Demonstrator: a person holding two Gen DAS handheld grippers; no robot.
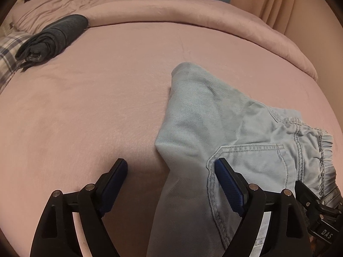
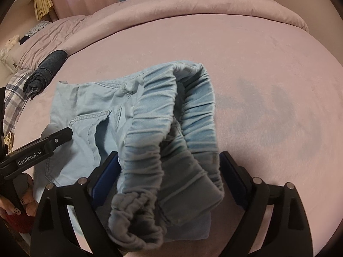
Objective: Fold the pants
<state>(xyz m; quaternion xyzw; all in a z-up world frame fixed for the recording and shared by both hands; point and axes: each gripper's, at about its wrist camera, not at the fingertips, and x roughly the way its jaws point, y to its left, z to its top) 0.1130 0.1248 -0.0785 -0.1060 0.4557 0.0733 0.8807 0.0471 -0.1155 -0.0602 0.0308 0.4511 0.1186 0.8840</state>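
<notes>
Pants: light blue pants [image 1: 214, 124] lie on the pink bed [image 1: 96, 107], well in front of the rolled pink duvet [image 1: 171, 10].
Left gripper: the left gripper [image 1: 171, 169] hovers over the pants' back pocket, jaws spread wide, gripping nothing.
Right gripper: the right gripper [image 2: 169, 162] has its jaws around the bunched elastic waistband [image 2: 163, 128], pads apparently touching the fabric.
Other clothing: a dark folded garment [image 1: 53, 38] rests against the duvet, far from the pants.

Light blue pants [image 2: 103, 107], pink bedspread [image 1: 85, 111], plaid pillow [image 1: 8, 53].
</notes>
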